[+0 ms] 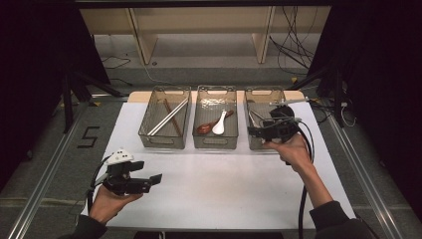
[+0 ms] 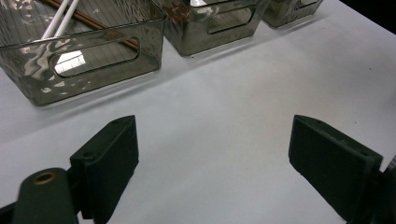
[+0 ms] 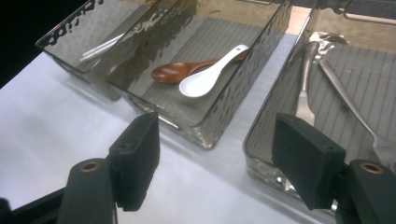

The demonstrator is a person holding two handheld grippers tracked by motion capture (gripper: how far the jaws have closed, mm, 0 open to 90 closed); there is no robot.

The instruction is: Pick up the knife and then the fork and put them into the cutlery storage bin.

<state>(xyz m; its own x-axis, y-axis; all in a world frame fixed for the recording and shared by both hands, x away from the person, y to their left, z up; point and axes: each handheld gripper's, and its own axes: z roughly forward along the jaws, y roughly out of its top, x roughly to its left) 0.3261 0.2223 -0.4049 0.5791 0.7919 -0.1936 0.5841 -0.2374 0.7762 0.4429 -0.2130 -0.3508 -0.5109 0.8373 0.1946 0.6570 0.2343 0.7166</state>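
We hold the right tool (image 1: 255, 131) wide open and empty at the near end of the right bin (image 1: 263, 95), where metal cutlery (image 3: 348, 100) lies. The left tool (image 1: 155, 180), open and empty too, hovers well nearer us than that bin.

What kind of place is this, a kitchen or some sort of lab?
Most likely a lab or recording studio, not a kitchen: dark curtains surround the white table, cables trail over the floor, and cutlery lies sorted in three clear bins as a test setup.
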